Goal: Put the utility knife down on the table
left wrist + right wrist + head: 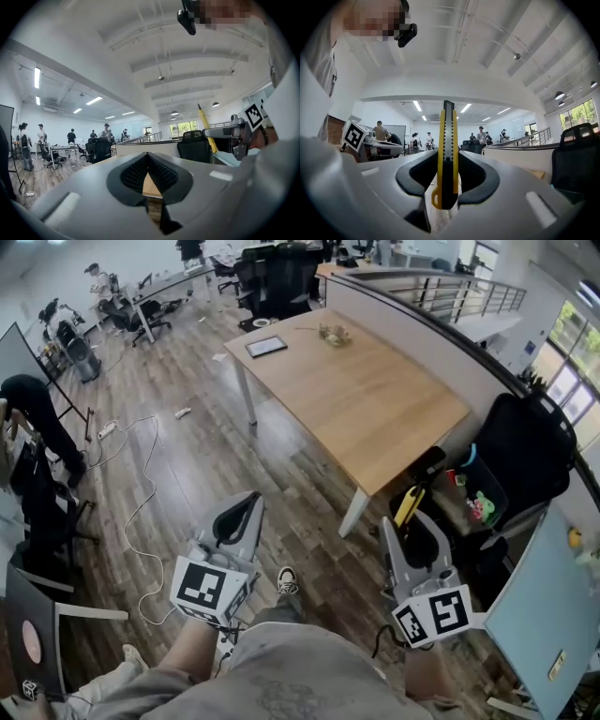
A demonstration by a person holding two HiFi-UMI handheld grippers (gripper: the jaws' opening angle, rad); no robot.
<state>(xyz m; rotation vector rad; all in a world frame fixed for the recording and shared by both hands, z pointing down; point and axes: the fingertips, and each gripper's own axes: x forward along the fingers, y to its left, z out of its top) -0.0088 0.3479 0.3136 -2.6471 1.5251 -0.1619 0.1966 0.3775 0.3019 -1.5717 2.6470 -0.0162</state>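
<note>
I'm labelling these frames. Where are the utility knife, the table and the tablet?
utility knife [446, 154], right gripper view, handle between the jaws.
table [375, 409], head view, bare wooden top.
tablet [266, 346], head view, middle of its screen.

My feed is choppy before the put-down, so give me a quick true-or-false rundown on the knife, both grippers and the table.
1. The right gripper is shut on the utility knife. True.
2. The utility knife lies on the table. False: it is held in the right gripper's jaws, off the table.
3. The left gripper holds a second knife. False: its jaws are together with nothing between them.
4. A tablet lies on the table. True.
</note>
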